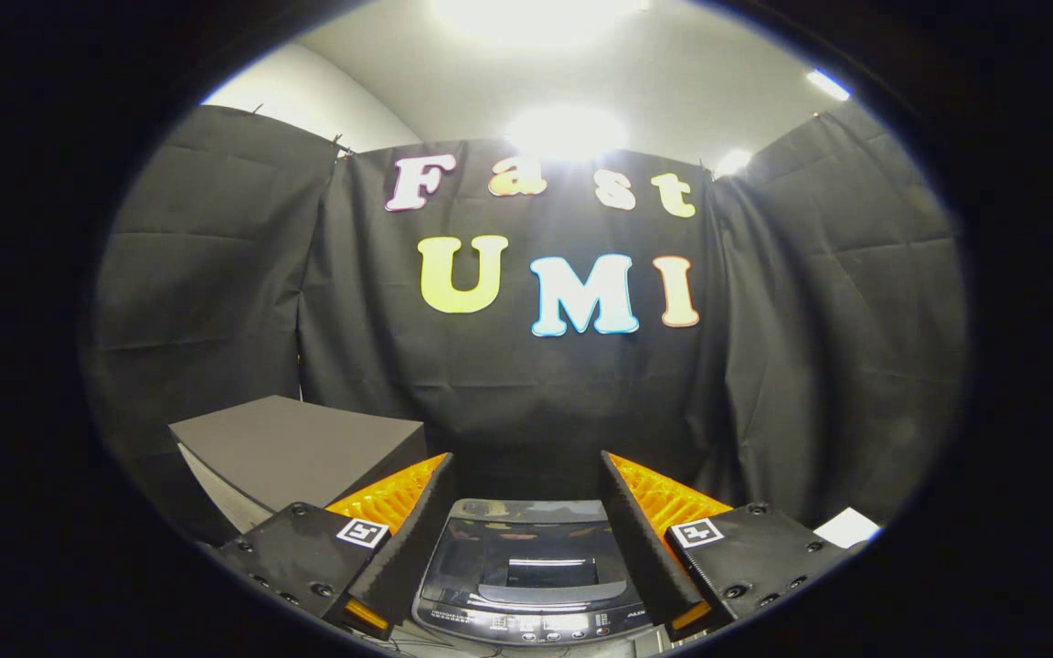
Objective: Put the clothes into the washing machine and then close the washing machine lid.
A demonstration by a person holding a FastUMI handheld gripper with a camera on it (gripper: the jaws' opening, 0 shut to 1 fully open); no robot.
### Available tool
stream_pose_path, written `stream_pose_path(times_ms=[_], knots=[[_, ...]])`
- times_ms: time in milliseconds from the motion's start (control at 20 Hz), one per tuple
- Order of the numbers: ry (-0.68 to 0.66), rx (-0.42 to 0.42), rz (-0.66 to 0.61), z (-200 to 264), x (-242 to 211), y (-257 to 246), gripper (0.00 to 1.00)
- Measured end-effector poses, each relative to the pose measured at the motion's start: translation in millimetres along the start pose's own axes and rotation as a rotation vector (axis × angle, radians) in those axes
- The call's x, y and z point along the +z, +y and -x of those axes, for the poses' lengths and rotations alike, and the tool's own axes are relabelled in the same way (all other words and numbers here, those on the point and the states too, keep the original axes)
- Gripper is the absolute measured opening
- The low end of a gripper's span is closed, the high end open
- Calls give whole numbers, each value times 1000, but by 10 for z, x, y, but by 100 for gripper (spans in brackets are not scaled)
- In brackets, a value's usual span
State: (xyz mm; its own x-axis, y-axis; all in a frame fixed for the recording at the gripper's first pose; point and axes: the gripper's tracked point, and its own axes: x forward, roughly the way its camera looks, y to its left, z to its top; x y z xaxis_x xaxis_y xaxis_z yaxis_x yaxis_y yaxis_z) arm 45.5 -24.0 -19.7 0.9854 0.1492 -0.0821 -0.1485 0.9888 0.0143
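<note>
The washer [526, 571] sat between the two fingers and just beyond them, at six o'clock from the cloth wall [526, 384], with its lid [531, 557] lying flat and shut over the tub. No clothes could be made out near it. A shut lid fitted two readings: a load already inside and the lid down again, or clothes waiting somewhere out of sight with the lid yet to be lifted. The view did not settle which.

The main risk was acting on the wrong reading. Reopening a loaded washer would undo a finished job, while walking off would leave one undone. The smooth dark lid also looked slippery, so a finger might skid off its edge. A grey box [298, 448] stood at ten o'clock from the washer, close enough for the left finger to knock in a wide swing. A white sheet [846, 527] lay at three o'clock.

The gripper [526, 475] was spread wide, its fingers well apart with the washer's whole width showing between them. They held nothing and touched nothing.
</note>
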Motion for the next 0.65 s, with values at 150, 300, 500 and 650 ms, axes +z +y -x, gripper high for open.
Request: stream_pose_path(times_ms=[150, 300, 500, 650], knots=[[-35, -14, 7, 213, 116, -3, 96], [-44, -25, 9, 402, 105, 3, 96], [-48, -40, 0, 520, 85, -4, 96], [-56, -46, -9, 569, 117, 17, 96]])
